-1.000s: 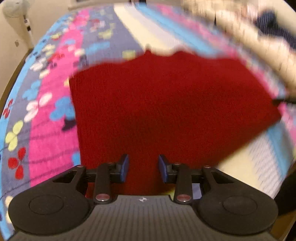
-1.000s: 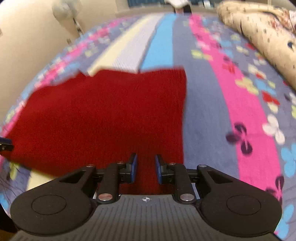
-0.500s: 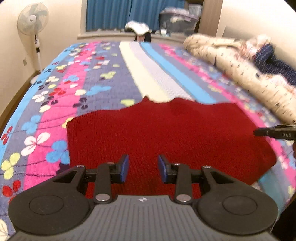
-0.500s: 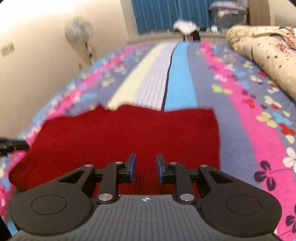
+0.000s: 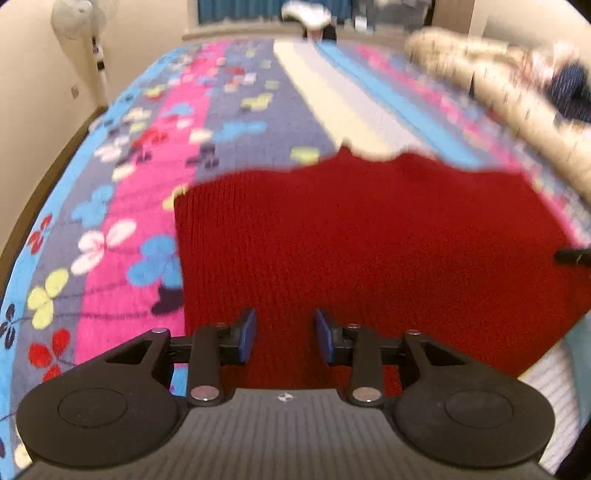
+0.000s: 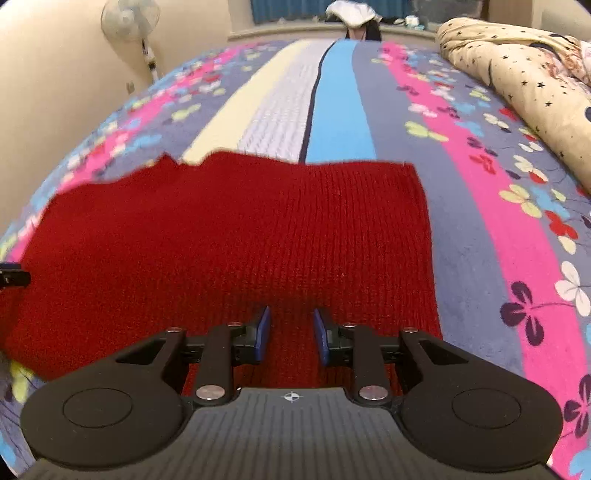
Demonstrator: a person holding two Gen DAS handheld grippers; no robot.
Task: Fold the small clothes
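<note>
A red knitted garment (image 5: 369,240) lies spread flat on the striped, flower-patterned bedspread (image 5: 140,206); it also shows in the right wrist view (image 6: 236,243). My left gripper (image 5: 284,334) is open and empty over the garment's near edge, toward its left side. My right gripper (image 6: 291,336) is open and empty over the near edge, toward its right side. Each gripper's tip shows at the edge of the other's view. The garment's nearest edge is hidden under the gripper bodies.
A rumpled cream star-print duvet (image 6: 517,74) lies along the bed's right side. A standing fan (image 6: 129,22) is by the left wall. A white cloth heap (image 6: 352,13) sits at the bed's far end. The bedspread (image 6: 480,184) stretches beyond the garment.
Both grippers stayed open above the garment. The views tilted up to show the room, then the left view dipped a little toward the garment. The garment has not visibly moved.
</note>
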